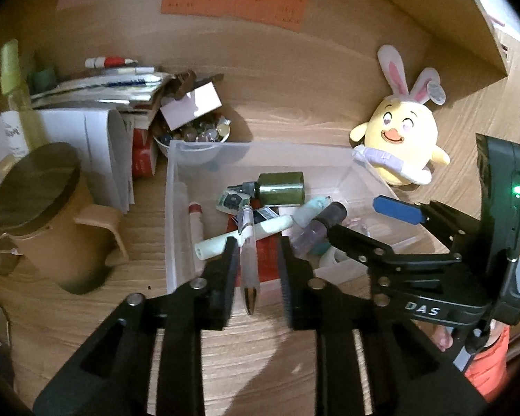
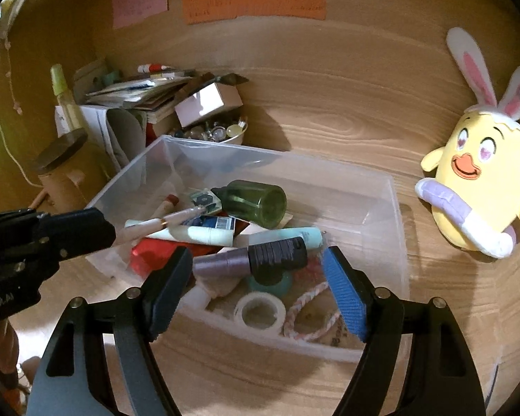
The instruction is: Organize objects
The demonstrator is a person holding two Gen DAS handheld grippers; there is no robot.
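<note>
Drop-off step in hand: items are being gathered into the clear bin, which sits mid-surface, toward the back wall. The left claw is seen slightly parted over the bin's near wall; a pen lies between its jaws, leaning on the left one, the right one clear of it, so the pinch is judged released, not held. The right claw is spread wide and empty above the bin's near right corner, over a purple bottle. A green bottle lies among the clutter inside. Next: the pen must be let fall fully in and the left claw withdrawn. A plush chick is left outside, toward the surface's right edge.
</note>
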